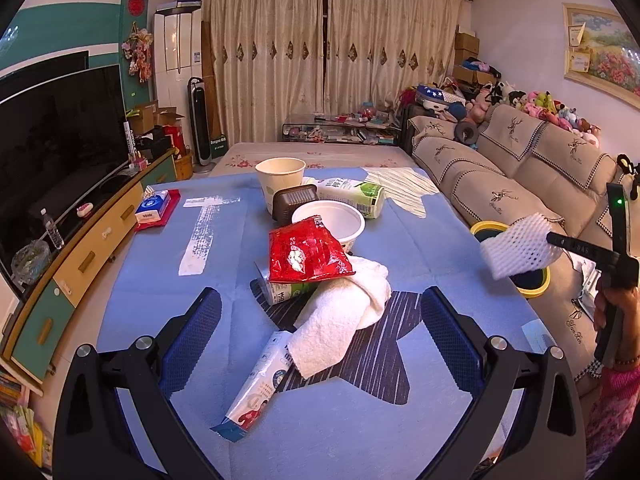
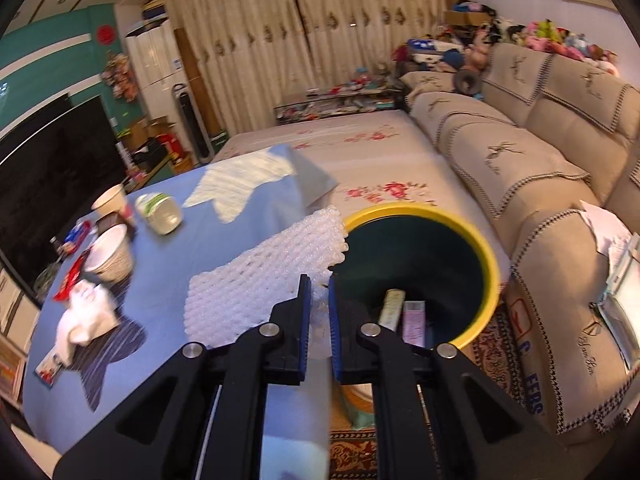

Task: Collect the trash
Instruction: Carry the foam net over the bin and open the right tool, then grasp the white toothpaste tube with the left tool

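My right gripper (image 2: pixel 319 284) is shut on a white foam net sleeve (image 2: pixel 264 276), held at the near-left rim of the yellow-rimmed bin (image 2: pixel 486 252); the sleeve's far end overlaps the rim. From the left wrist view the same foam net sleeve (image 1: pixel 518 246) hangs from the right gripper (image 1: pixel 554 240) over the bin (image 1: pixel 534 290). My left gripper (image 1: pixel 320 308) is open above the blue cloth, its fingers on either side of a white towel (image 1: pixel 344 316). A red snack bag (image 1: pixel 306 256), a white bowl (image 1: pixel 330 220), a paper cup (image 1: pixel 280 180) and cartons lie beyond it.
A long printed wrapper (image 1: pixel 256 384) lies near the left finger. A tissue pack (image 1: pixel 154 208) sits at the far left of the table (image 1: pixel 436 252). A sofa (image 2: pixel 552 184) runs along the right, a TV cabinet (image 1: pixel 80 256) along the left. The bin holds several boxes (image 2: pixel 412 316).
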Available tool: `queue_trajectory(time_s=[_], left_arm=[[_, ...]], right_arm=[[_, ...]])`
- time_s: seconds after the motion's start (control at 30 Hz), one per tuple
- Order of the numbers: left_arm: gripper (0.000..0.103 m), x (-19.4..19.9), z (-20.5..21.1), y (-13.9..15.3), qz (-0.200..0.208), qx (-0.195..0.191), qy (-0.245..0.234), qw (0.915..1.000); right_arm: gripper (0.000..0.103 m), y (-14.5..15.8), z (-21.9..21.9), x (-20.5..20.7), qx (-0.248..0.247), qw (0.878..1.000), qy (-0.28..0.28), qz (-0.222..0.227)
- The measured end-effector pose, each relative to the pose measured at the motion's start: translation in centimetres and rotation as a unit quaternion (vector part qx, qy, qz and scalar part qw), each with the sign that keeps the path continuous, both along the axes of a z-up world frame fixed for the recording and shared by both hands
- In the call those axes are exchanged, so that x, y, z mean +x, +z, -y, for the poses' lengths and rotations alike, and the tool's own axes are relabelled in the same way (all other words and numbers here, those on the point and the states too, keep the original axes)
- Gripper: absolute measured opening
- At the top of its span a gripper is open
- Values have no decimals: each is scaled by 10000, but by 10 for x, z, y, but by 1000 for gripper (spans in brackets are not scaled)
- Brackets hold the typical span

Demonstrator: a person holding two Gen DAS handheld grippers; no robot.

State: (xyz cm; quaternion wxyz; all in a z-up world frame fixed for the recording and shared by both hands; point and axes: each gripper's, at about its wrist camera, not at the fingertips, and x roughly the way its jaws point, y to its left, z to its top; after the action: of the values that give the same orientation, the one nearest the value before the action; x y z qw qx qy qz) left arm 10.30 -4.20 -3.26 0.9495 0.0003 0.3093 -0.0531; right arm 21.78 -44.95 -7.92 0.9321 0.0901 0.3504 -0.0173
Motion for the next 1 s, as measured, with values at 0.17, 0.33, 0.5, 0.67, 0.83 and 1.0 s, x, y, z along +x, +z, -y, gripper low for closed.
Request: queue_trajectory(time_s=[0.17,0.33,0.5,0.67,0.83,1.0], left_arm=[[98,6,5,-4,-72,26,-18,10000],[98,13,9,-9,-141,49,-25,9999],[98,19,13,-14,-215,68,-31,9997],[98,25,13,-17,-268,69,-26,9996],[98,29,13,-21,-317,79,-15,9995],[98,32,8,-29,-451,103,-71,9989]], right_arm=[[9,-13,32,20,-68,9985,-545,-73],[9,-30,55,44,-169,9951,-952,-202],[9,-51,71,66,-160,9920,-1184,-404],[21,-70,75,83,-178,9888,-1357,-589],[37,-76,76,80,-113,9876,-1463,-559],[48,-71,63,61,-98,9912,-1236,-471]])
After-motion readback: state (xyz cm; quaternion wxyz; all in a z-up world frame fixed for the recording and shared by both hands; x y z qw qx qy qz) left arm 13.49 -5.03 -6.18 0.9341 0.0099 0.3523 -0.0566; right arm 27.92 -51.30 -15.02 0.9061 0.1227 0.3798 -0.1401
